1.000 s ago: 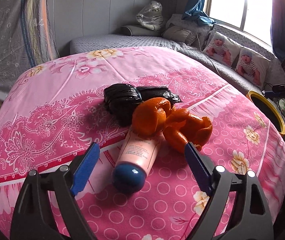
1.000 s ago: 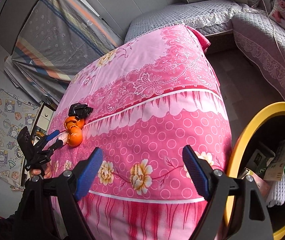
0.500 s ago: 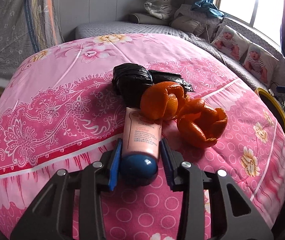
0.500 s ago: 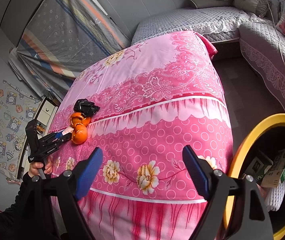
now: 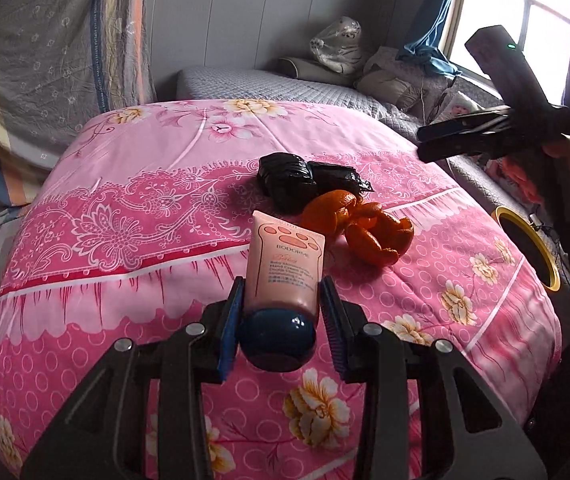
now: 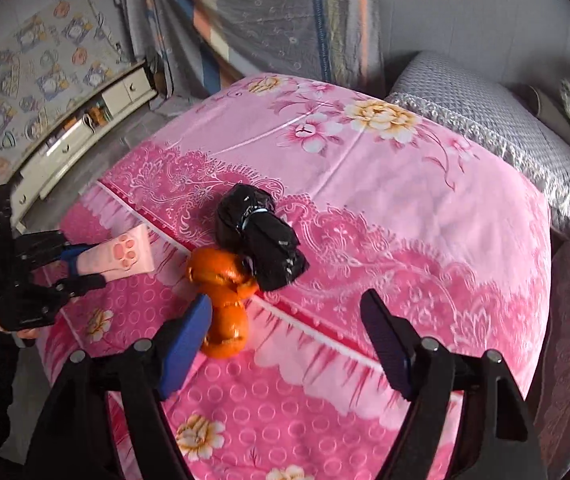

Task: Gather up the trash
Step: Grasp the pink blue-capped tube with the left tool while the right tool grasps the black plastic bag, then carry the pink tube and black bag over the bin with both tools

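My left gripper (image 5: 281,312) is shut on a pink hand-cream tube (image 5: 285,268) with a dark blue cap and holds it lifted off the pink floral cloth (image 5: 145,216). The tube also shows in the right wrist view (image 6: 121,258), held by the left gripper (image 6: 73,268). Orange peel (image 5: 365,228) and a crumpled black plastic bag (image 5: 301,180) lie on the cloth beyond the tube. My right gripper (image 6: 285,320) is open and empty, just above the orange peel (image 6: 223,296), with the black bag (image 6: 261,244) behind it. In the left wrist view the right gripper (image 5: 425,144) hovers at upper right.
A black bin with a yellow rim (image 5: 525,244) stands on the floor to the right of the table. A grey quilted bed (image 5: 285,88) with pillows lies behind. A white cabinet (image 6: 85,120) stands at the far left in the right wrist view.
My left gripper lifted the tube up and pulled it back from the peel. My right gripper swung from beside the bin to above the orange peel and black bag.
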Action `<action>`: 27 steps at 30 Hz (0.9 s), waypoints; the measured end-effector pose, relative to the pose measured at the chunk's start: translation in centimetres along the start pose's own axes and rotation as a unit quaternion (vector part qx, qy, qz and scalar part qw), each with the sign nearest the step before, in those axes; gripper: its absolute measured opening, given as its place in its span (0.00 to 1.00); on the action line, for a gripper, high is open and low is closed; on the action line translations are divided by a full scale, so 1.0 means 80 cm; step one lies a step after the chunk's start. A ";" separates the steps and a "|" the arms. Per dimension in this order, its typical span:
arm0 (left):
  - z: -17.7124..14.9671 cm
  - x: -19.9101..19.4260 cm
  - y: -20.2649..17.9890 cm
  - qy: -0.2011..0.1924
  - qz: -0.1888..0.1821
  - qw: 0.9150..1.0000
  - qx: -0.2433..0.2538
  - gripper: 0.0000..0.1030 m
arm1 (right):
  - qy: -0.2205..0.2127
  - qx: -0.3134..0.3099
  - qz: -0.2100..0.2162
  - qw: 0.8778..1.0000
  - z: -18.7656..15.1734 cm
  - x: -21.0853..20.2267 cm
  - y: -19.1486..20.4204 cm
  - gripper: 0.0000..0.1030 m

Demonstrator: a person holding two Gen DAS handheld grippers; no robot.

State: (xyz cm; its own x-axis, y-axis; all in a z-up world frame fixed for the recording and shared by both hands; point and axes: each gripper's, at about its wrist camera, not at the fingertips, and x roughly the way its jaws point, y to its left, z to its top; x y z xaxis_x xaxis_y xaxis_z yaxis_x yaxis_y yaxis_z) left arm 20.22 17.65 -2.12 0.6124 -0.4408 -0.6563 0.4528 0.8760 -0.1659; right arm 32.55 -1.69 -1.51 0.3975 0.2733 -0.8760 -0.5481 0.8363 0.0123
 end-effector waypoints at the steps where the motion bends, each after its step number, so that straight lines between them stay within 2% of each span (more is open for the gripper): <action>1: -0.004 -0.006 0.001 -0.006 -0.002 1.000 -0.006 0.34 | 0.010 -0.014 -0.009 1.000 0.013 0.013 0.007 0.72; 4: -0.010 -0.017 0.004 -0.018 0.000 1.000 -0.021 0.34 | 0.053 -0.050 -0.037 0.997 0.048 0.060 0.028 0.72; 9: -0.022 -0.030 0.009 -0.035 0.001 0.999 -0.039 0.34 | 0.093 -0.083 -0.080 0.989 0.066 0.125 0.043 0.70; 13: -0.029 -0.039 0.007 -0.041 -0.005 0.998 -0.045 0.34 | 0.105 -0.069 -0.082 0.989 0.072 0.151 0.040 0.70; 15: -0.031 -0.044 0.005 -0.045 -0.005 0.998 -0.044 0.34 | 0.108 -0.065 -0.080 0.989 0.073 0.158 0.039 0.66; 17: -0.032 -0.047 0.002 -0.047 -0.005 0.998 -0.042 0.34 | 0.112 -0.061 -0.086 0.988 0.074 0.161 0.038 0.48; 18: -0.031 -0.047 0.001 -0.048 -0.004 0.998 -0.042 0.34 | 0.112 -0.059 -0.087 0.988 0.073 0.160 0.037 0.46; 20: -0.030 -0.049 -0.002 -0.050 -0.005 0.998 -0.042 0.34 | 0.103 -0.053 -0.086 0.990 0.073 0.153 0.035 0.35; 23: -0.027 -0.052 -0.006 -0.057 -0.007 0.997 -0.045 0.34 | 0.077 -0.032 -0.091 0.992 0.069 0.126 0.026 0.30; 27: -0.020 -0.055 -0.022 -0.063 -0.004 0.997 -0.037 0.34 | 0.041 0.006 -0.078 0.996 0.053 0.074 -0.003 0.30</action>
State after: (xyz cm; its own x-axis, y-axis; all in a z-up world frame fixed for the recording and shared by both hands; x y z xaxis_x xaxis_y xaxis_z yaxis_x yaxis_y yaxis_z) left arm 15.72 18.38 -0.14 0.6883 -0.4644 -0.5573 0.4111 0.8827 -0.2279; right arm 38.19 1.76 -4.64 0.4155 0.1003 -0.9040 -0.4751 0.8715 -0.1217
